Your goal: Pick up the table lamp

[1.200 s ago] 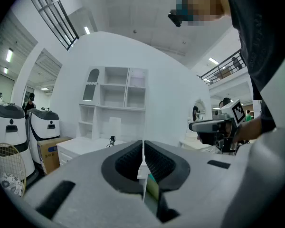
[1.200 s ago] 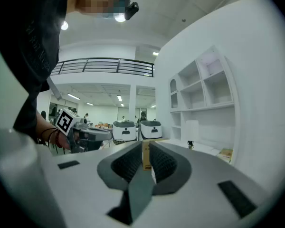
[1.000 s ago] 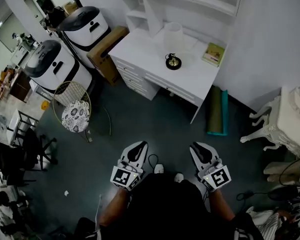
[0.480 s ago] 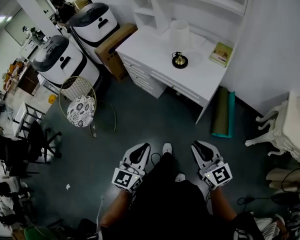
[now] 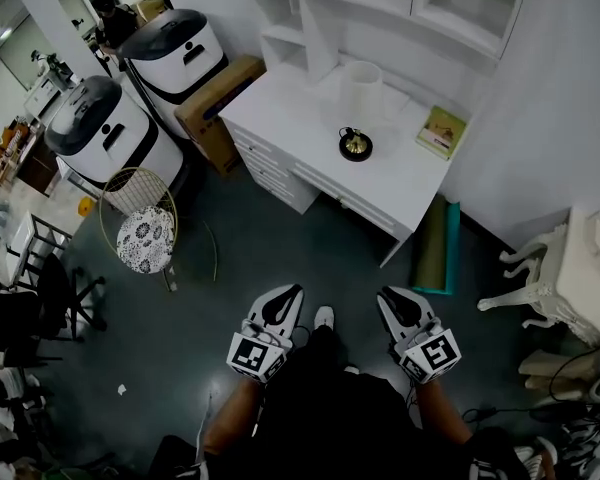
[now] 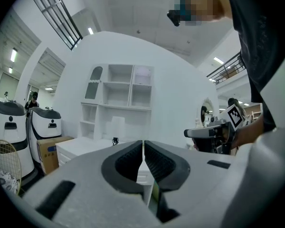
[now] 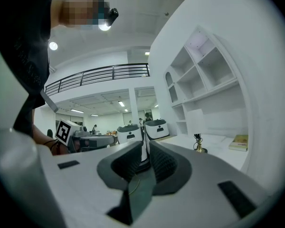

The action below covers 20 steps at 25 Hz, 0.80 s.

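While the person stands on the dark floor, the left gripper and the right gripper are held level at waist height, side by side and apart from each other. Each has its jaws pressed together with nothing between them. Well ahead of both stands a white desk against the wall, under open white shelves. The table lamp, with its white shade, stands upright near the back of the desk top, far from either gripper. Just in front of it sits a small black and gold ornament, and a book lies off to the right. A rolled green mat lies on the floor by the desk's right end.
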Tool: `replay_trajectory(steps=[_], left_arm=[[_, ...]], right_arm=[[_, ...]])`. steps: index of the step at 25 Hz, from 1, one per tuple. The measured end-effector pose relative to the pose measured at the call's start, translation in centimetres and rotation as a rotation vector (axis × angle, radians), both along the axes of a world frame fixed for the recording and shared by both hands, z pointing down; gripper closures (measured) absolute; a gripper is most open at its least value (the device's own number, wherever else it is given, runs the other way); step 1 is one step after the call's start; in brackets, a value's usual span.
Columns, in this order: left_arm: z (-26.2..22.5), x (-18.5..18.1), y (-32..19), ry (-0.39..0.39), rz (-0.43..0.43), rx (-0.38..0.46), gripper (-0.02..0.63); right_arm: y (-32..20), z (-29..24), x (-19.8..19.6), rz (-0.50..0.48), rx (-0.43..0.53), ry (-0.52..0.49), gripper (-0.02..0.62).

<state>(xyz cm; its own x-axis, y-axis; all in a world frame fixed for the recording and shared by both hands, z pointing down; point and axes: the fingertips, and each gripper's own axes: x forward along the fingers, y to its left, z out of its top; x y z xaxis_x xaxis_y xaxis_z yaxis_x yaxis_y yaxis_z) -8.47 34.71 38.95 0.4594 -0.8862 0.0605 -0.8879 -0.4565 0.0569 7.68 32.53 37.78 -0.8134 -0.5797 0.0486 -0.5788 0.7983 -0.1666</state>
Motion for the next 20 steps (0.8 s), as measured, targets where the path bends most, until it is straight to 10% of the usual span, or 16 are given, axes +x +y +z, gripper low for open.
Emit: replay_trajectory(steps=[20], left_arm=[[0.2, -6.9, -13.0, 0.045, 0.111, -0.007, 0.586]], right_arm=[[-11.5, -1.4, -7.0, 0.061, -0.025, 0.028, 0.532]])
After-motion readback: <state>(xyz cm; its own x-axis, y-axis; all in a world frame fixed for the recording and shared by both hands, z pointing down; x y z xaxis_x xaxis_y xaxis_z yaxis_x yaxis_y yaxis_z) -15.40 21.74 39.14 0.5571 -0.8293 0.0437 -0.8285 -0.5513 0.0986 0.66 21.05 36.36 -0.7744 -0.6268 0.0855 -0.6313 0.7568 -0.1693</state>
